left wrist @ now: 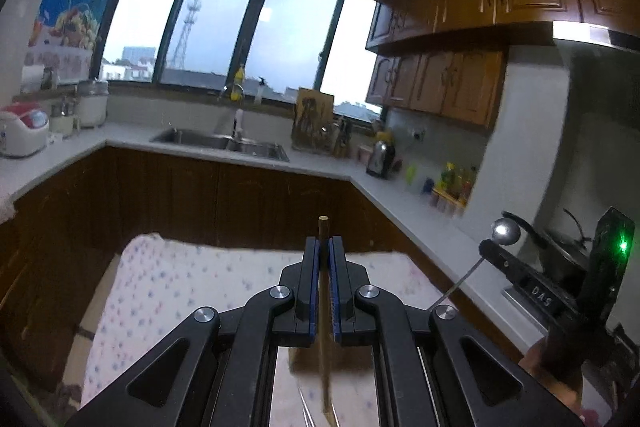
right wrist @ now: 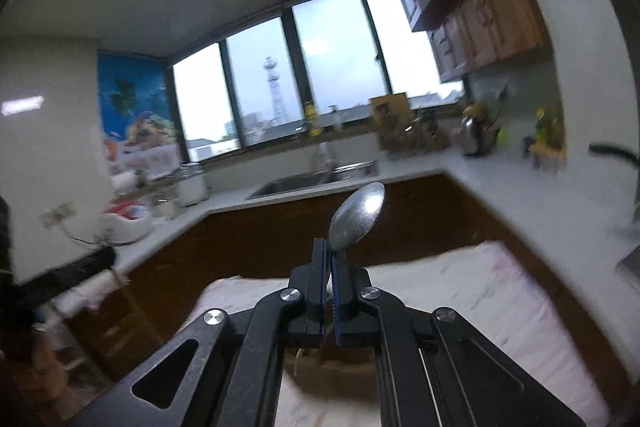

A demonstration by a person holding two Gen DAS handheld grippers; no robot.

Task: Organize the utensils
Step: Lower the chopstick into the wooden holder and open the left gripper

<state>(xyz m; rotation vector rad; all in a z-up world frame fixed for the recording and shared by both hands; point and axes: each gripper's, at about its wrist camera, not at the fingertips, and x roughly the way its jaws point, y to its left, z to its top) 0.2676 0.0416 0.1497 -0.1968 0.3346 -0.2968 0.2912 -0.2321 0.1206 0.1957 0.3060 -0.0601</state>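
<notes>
Gripping a slim wooden chopstick [left wrist: 323, 227], the left gripper [left wrist: 324, 247] holds it aloft over the dotted cloth-covered surface [left wrist: 180, 287]. Right gripper [right wrist: 330, 253] fingers are clenched on a steel spoon [right wrist: 358, 215], also aloft. Neither utensil is stowed; no holder is visible, so placement remains.

Left gripper [left wrist: 325, 241]: jaws closed, blue pads pinched on a thin wooden stick [left wrist: 323, 227] that runs between them, its tip poking out past the fingertips. Fingers aimed forward, tilted slightly below level.

Right gripper [right wrist: 330, 255]: jaws closed, clamped on the neck of a metal spoon [right wrist: 358, 217]; bowl sticks up and out beyond the fingertips. Pointing a little below level.

In the left wrist view the right gripper sits at the right edge, beside the left one, spoon bowl raised, green light lit on its body.
</notes>
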